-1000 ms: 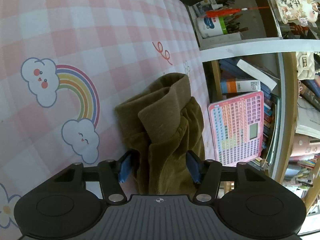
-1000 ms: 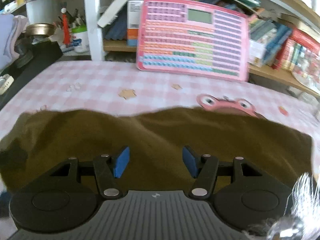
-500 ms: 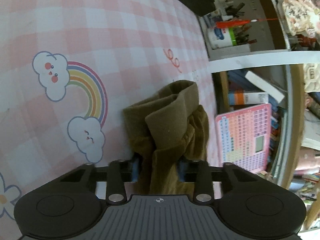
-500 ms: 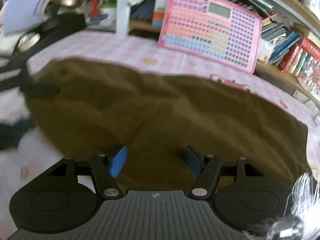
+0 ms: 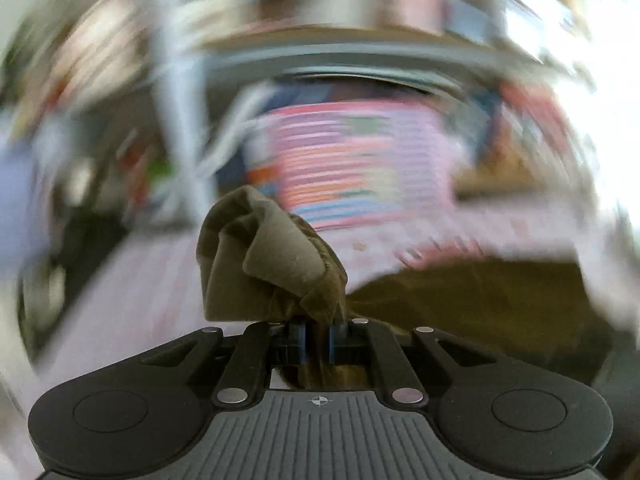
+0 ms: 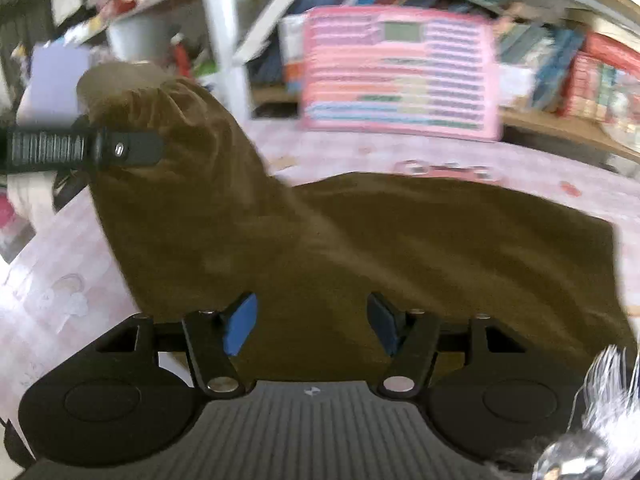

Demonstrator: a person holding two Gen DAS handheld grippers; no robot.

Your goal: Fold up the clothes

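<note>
An olive-brown garment [image 6: 400,248] lies spread on the pink checked tabletop [image 6: 60,280]. My left gripper [image 5: 316,338] is shut on one bunched end of the garment [image 5: 272,264] and holds it raised above the table. In the right wrist view that same left gripper [image 6: 152,148] shows at the left, lifting the cloth into a peak. My right gripper [image 6: 312,324] is open, low over the near edge of the garment, with cloth under its blue pads [image 6: 240,322] and nothing pinched.
A pink chart board [image 6: 400,76] leans against the bookshelf [image 6: 580,68] behind the table. A white shelf post [image 6: 224,36] and cluttered jars stand at the back left. The left wrist view is heavily motion-blurred.
The left gripper closed on the bunched end of the garment and lifted it off the table, swinging round fast. The right gripper stayed open over the near edge.
</note>
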